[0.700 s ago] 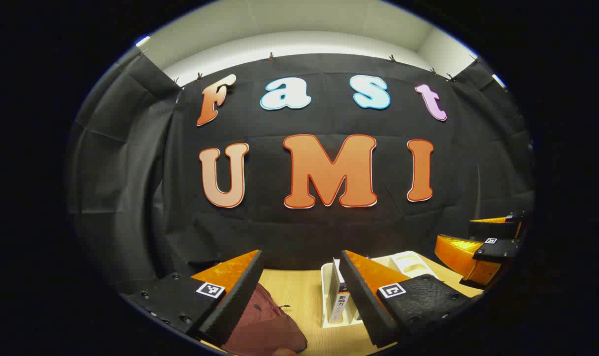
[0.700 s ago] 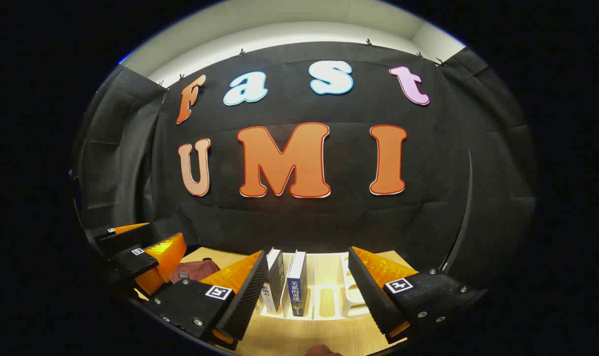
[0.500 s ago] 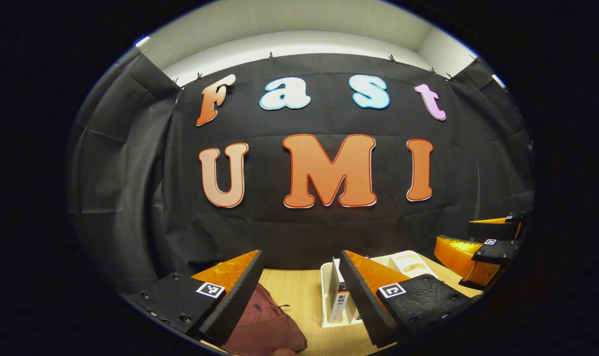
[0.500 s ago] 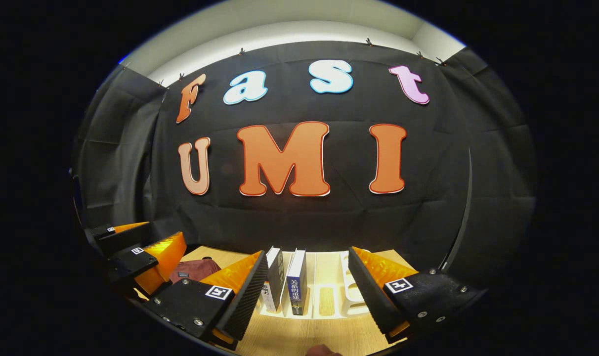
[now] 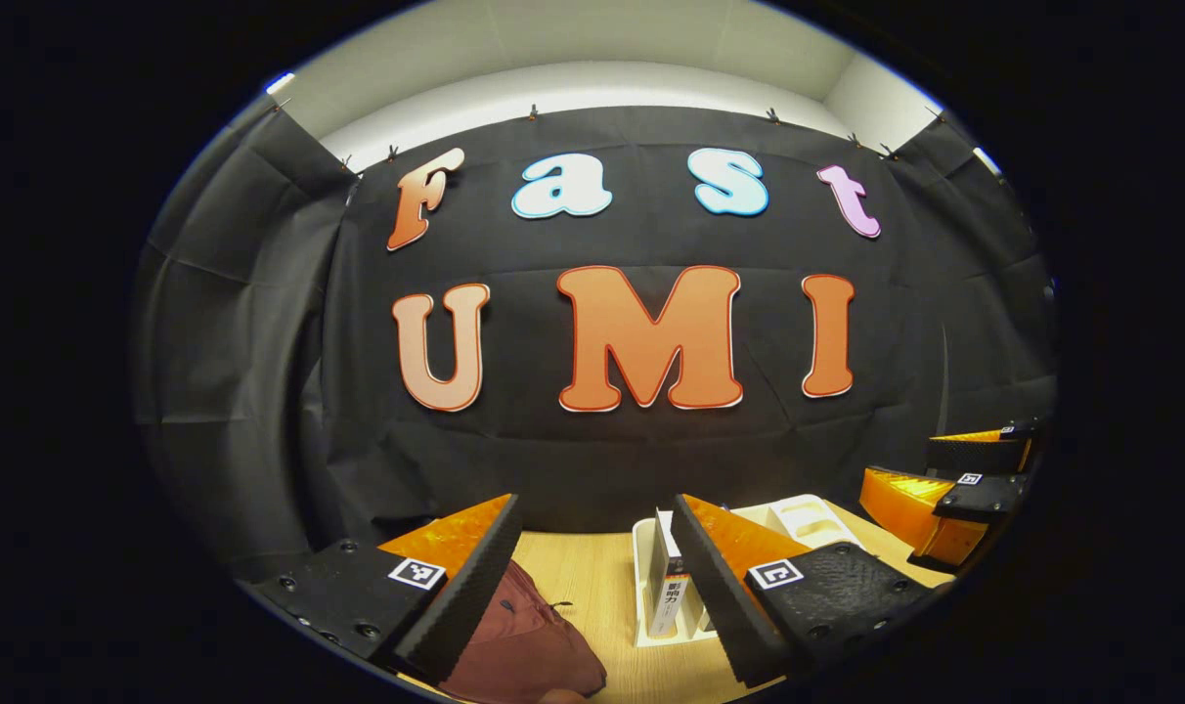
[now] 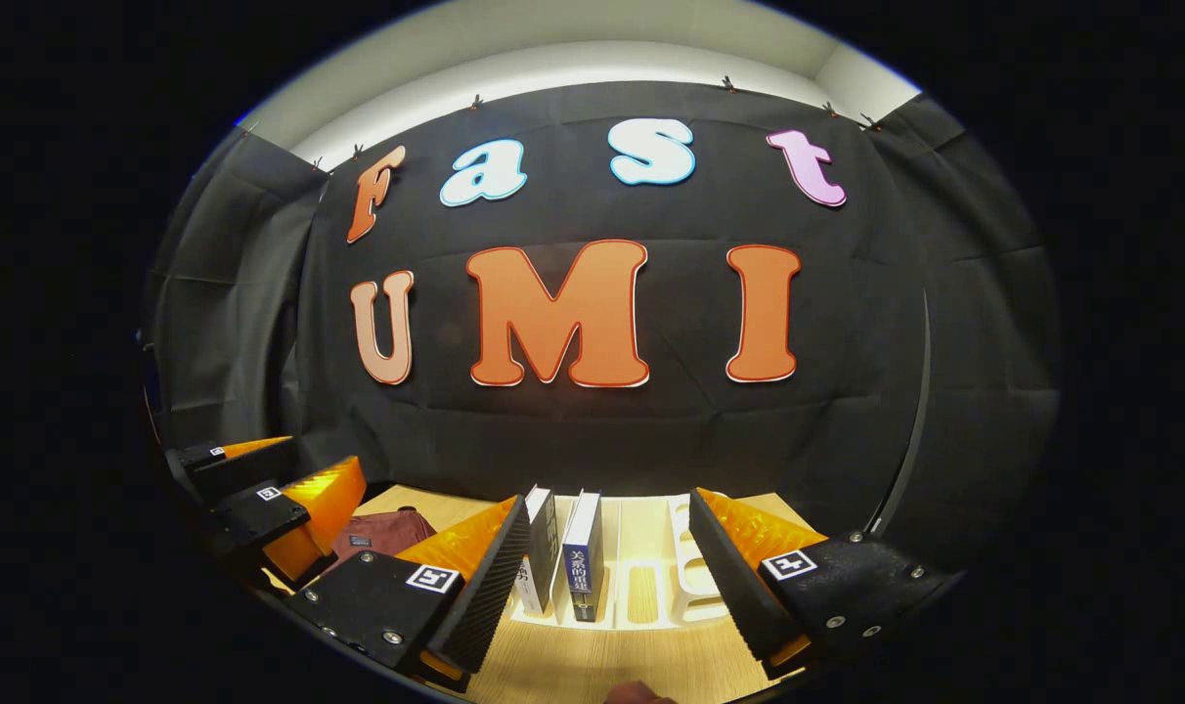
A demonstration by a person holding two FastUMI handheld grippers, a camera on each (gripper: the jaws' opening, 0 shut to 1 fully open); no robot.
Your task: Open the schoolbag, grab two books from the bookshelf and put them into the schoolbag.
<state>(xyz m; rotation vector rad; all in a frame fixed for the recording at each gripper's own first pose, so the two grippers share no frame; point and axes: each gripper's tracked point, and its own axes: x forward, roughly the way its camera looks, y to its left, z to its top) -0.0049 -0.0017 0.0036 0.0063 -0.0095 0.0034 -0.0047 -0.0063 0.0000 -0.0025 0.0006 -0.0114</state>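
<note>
Black cloth hangs behind a light wooden table (image 5: pixel 592 577), and a pale wall shows above the cloth. On the table lies the dark red schoolbag (image 5: pixel 529 645), soft and slumped, and its zipper looks closed. In the left gripper view it sits low down, partly behind that gripper's left finger. In the right gripper view the schoolbag (image 6: pixel 382 533) is far off to the left. Beside the bag, to its right, stands a white bookshelf (image 6: pixel 651 577) with slots. 2 books (image 6: pixel 583 557) stand upright in its left slots, side by side, and the slots to the right of them hold nothing. In the left gripper view 1 book (image 5: pixel 669 587) can be seen standing in the bookshelf (image 5: pixel 808 518). The left gripper (image 5: pixel 592 587) is above the table with its fingers spread wide and nothing between them. The right gripper (image 6: pixel 607 577) points at the books, fingers also spread wide, touching nothing. Each gripper can be seen at the edge of the other's view, the right gripper (image 5: pixel 954 489) at the right and the left gripper (image 6: pixel 270 499) at the left.
</note>
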